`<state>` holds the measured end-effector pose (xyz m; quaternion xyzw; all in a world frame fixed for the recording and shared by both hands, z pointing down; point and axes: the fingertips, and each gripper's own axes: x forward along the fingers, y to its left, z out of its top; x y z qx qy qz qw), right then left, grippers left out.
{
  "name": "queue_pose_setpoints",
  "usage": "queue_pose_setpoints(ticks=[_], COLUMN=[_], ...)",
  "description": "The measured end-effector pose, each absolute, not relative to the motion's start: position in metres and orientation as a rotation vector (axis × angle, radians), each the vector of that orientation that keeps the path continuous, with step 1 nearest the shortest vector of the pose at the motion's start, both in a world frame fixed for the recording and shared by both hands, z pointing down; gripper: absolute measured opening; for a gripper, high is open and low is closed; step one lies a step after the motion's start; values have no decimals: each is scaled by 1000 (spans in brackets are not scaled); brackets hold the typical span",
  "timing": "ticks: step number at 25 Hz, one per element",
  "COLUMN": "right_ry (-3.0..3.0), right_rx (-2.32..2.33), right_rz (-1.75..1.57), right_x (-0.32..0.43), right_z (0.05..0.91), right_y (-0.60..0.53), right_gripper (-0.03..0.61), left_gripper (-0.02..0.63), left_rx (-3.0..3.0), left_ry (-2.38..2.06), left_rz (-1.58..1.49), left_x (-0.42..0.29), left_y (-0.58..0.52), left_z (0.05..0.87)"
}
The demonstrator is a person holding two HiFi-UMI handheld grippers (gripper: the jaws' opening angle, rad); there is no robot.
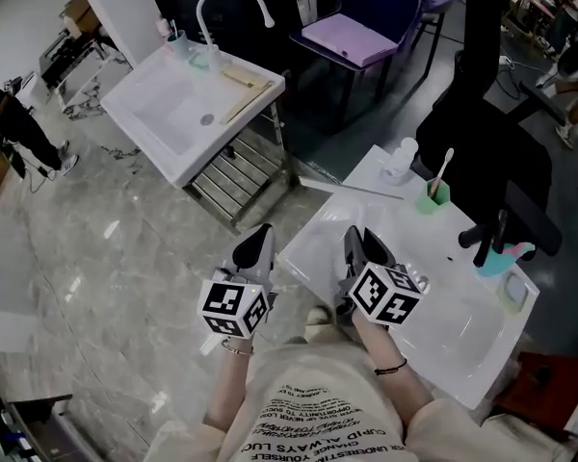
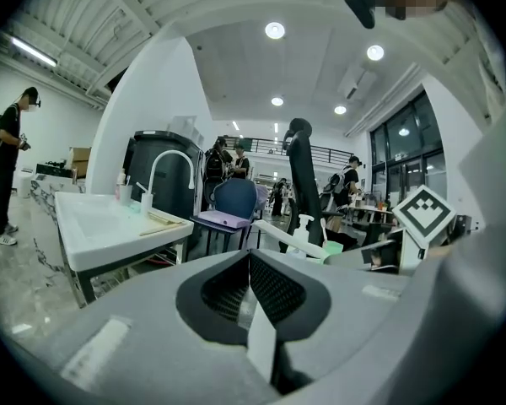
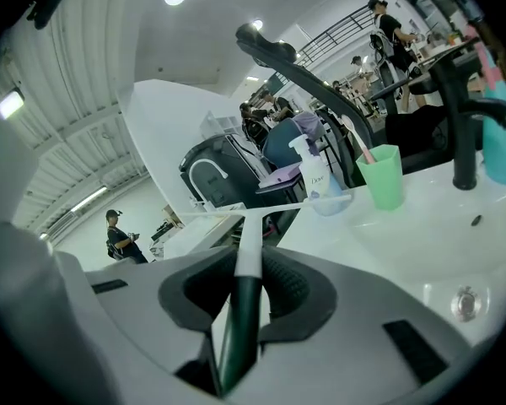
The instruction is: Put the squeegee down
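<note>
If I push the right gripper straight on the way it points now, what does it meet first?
The right gripper is shut on the squeegee, so the blade leads. It would probably touch the sink's far rim first, just left of the pump bottle. Depth is unclear.

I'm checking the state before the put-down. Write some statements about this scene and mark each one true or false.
1. The right tool grips the squeegee by its handle. True.
2. The left tool holds a toothbrush. False: its jaws are together with nothing between them.
3. A green cup stands on the sink. True.
4. The squeegee lies loose in the basin. False: it is in the right tool's grip.
5. The tap on this sink is white. False: it is black.
</note>
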<state>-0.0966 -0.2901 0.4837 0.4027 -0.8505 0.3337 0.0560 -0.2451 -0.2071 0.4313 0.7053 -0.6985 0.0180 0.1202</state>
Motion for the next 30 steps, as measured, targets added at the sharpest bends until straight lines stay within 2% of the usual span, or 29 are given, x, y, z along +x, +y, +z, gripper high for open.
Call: queue_pose_setpoints(ticks=[30], right_ry=[-2237], right_rx=[1595], right_rz=[973], right_x=[-123], right_z=[544], right_y=[-324], right_gripper=[92], left_gripper=[23], left_rx=[2258], left_ry=[-1539], left_rz=[270], left_x=[-245], left_y=[-281], left_z=[508])
